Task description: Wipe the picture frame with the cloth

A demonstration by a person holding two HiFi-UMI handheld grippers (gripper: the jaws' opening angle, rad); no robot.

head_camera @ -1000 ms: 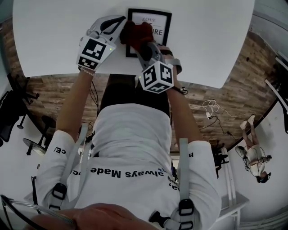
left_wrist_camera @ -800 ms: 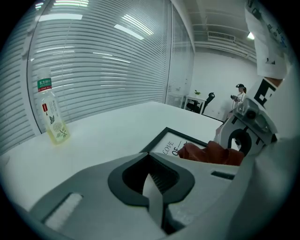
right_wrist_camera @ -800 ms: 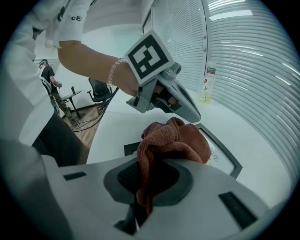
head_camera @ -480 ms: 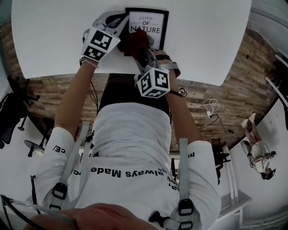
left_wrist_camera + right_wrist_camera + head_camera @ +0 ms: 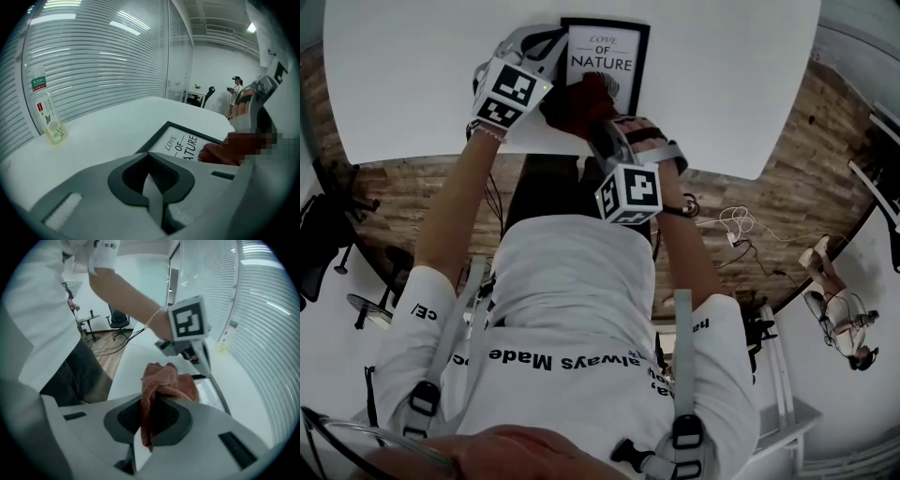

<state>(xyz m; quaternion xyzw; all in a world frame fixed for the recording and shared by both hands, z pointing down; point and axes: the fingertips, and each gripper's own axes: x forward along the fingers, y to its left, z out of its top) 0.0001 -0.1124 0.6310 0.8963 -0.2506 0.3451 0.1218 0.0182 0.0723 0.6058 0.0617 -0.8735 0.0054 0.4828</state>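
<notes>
1. Picture frame: lies flat on the white table, close to its near edge, print facing up. The lettering on its upper half is uncovered.
2. Cloth: a reddish-brown bundle resting on the near, lower part of the frame and hiding that portion.
3. Your right gripper: jaws pinched on a fold of the cloth. The rest is bunched ahead of the tips, down on the frame.
4. Your left gripper: jaws pressed together with nothing between them, tips just beside the frame's left side. Whether they touch it cannot be told.
5. Bottle: stands on the table well apart from the frame and plays no part.
6. Step in hand: wiping appears to be under way, with the cloth at the near end of the glass.
7. Next move, as a judgement: push the cloth away from you across the lettering and along the black border, pressed flat. Brace the frame with your left gripper, since it may slide on the smooth table.
</notes>
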